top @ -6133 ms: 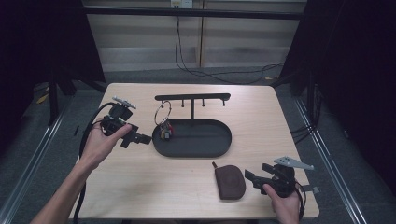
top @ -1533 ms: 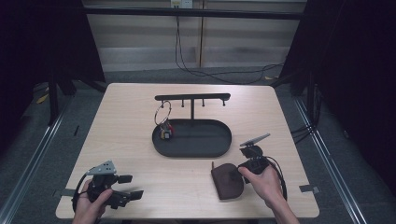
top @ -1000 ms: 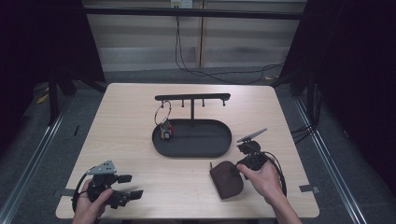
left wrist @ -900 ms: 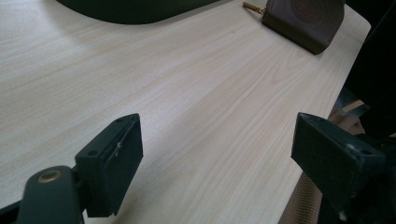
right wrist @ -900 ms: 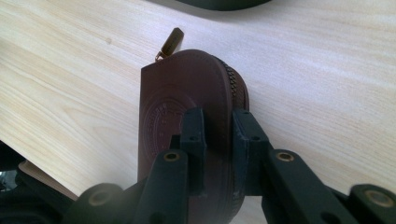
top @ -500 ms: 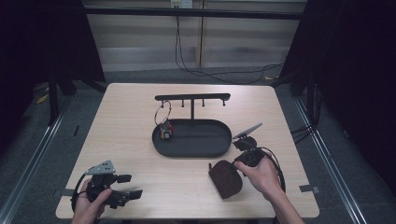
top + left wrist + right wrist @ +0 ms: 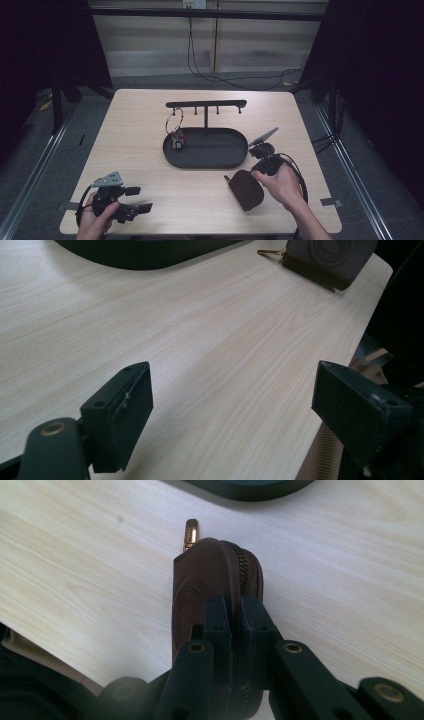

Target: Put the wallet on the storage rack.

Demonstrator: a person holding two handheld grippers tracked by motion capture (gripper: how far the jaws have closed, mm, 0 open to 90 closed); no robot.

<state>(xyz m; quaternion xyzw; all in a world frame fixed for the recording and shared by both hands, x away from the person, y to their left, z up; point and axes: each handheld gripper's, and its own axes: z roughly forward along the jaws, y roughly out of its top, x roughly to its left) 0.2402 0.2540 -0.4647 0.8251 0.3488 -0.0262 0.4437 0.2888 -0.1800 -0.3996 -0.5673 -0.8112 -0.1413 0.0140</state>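
A brown leather zip pouch (image 7: 245, 189) with a brass clasp (image 7: 190, 532) is lifted on edge at the table's front right. My right gripper (image 7: 260, 172) is shut on the brown pouch (image 7: 210, 580), its jaws pinching the zipper edge in the right gripper view. At the front left corner my left gripper (image 7: 135, 199) rests open just above the table, its jaws wide apart with nothing between them (image 7: 230, 405). The pouch (image 7: 327, 257) also appears far off in the left gripper view.
A black oval tray (image 7: 210, 150) with a T-shaped hanging rack (image 7: 206, 104) stands mid-table. A key ring with keys (image 7: 175, 131) hangs from the rack's left end into the tray. The table's front edge (image 7: 200, 232) lies close to both hands.
The right gripper has closed on the pouch and tipped it up, moving slightly toward the tray. The left gripper, earlier near the rack, stays at the front left corner.
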